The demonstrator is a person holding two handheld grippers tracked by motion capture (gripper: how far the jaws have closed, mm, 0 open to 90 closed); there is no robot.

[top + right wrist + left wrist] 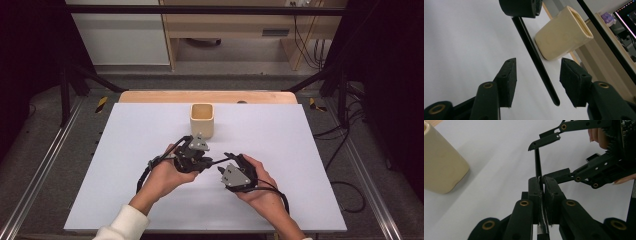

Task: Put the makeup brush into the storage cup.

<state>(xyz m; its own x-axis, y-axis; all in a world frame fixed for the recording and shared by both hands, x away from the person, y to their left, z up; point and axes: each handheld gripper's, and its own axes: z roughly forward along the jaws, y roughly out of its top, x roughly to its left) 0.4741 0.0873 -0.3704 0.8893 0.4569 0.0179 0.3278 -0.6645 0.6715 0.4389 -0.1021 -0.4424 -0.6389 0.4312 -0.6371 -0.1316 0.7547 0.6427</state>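
Between the two grippers, low over the middle of the white table sheet (280,150), a thin black rod-shaped stick (534,57) spans the gap from one to the other. One end of this stick is clamped between the closed pads of the left gripper (542,185), whose jaws stand together on it. Its free end lies between the pads of the right gripper (537,83), which stand apart on either side without touching it. From the high view, the left gripper (202,161) and right gripper (223,167) sit near each other, each held in a hand of the person. Beyond them, a cream square-mouthed ceramic cup (202,120) stands upright on the sheet, apart from both grippers. A light wooden table edge (150,96) shows behind the sheet.
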